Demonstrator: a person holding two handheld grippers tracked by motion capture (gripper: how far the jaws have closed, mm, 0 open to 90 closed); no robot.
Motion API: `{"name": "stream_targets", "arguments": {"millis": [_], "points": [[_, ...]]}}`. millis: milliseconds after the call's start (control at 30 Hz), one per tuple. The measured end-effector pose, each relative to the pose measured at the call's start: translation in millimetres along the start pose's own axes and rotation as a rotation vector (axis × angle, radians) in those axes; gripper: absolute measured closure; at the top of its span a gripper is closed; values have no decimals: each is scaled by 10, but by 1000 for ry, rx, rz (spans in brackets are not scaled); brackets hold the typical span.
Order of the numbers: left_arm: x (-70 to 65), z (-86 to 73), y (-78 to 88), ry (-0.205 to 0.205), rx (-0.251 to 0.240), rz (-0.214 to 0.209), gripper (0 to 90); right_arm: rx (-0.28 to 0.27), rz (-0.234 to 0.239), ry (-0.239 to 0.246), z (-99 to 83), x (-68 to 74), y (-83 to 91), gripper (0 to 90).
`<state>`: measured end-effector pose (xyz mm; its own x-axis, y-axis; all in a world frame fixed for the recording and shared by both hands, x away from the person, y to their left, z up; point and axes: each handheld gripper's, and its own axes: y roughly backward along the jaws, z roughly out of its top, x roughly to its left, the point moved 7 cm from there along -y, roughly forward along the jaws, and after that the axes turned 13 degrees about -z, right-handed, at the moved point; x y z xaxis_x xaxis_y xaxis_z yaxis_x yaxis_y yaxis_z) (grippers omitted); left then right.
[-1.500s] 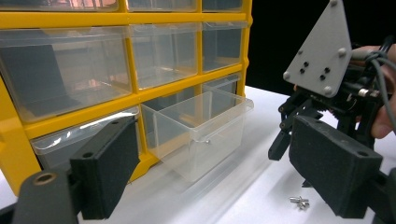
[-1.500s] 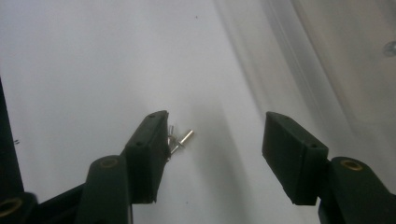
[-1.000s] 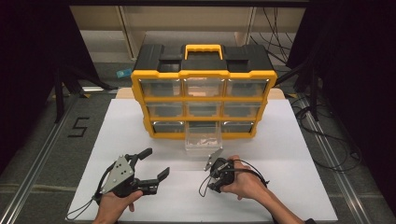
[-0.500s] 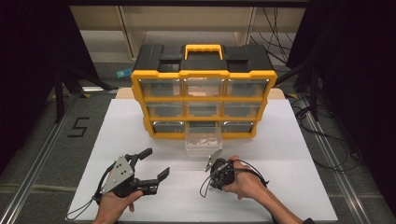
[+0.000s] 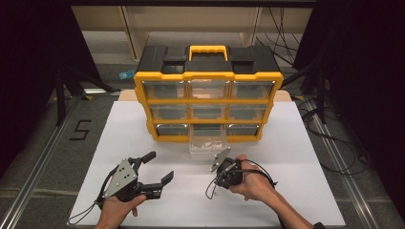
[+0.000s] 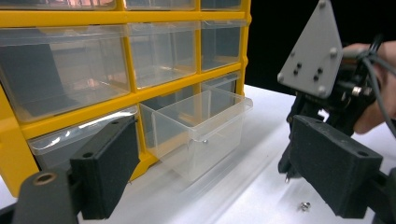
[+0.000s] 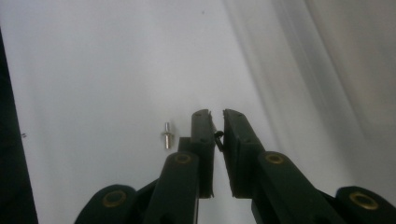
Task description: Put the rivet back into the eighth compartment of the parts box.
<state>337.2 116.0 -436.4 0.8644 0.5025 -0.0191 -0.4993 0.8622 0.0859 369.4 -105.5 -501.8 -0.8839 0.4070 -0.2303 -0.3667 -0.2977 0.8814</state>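
A yellow and black drawer organizer [image 5: 207,76] stands at the back of the white table. Its bottom middle clear drawer [image 5: 206,143] [image 6: 201,126] is pulled out. My right gripper [image 5: 218,181] [image 7: 218,122] points down at the table just in front of that drawer. Its jaws have just been closing and now pinch a small dark part [image 7: 218,137]. A small silver screw [image 7: 167,135] [image 6: 305,205] lies on the table beside the right jaws. My left gripper [image 5: 159,167] [image 6: 224,172] rests open at the front left, with nothing between its fingers.
The white table top [image 5: 296,157] reaches to metal rails on both sides. Cables [image 5: 334,157] trail on the floor at the right. The organizer's other clear drawers [image 6: 163,51] are shut.
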Motion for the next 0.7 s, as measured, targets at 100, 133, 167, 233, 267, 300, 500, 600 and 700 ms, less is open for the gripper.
{"name": "stream_targets", "arguments": {"millis": [100, 133, 167, 233, 267, 300, 500, 600, 700], "points": [[5, 1, 9, -1, 8, 7, 161, -31, -15, 4, 37, -32, 67, 834], [6, 0, 3, -1, 3, 5, 161, -34, -15, 4, 43, -34, 81, 834], [4, -3, 8, 1, 9, 8, 161, -43, -15, 5, 52, -39, 97, 834], [5, 1, 5, 0, 4, 5, 161, -54, -20, 7, 70, -48, 127, 834], [5, 0, 7, 0, 8, 7, 161, -64, -25, 8, 82, -53, 140, 834], [5, -1, 6, -1, 7, 7, 161, -69, -26, 7, 93, -58, 159, 834], [3, 2, -3, -2, -3, 0, 161, -132, -48, 18, 182, -108, 301, 834], [6, 2, 0, -3, 1, 4, 161, -163, -68, 11, 228, -131, 383, 834], [4, -4, 5, 0, 9, 8, 161, -195, -77, -7, 275, -164, 470, 834]]}}
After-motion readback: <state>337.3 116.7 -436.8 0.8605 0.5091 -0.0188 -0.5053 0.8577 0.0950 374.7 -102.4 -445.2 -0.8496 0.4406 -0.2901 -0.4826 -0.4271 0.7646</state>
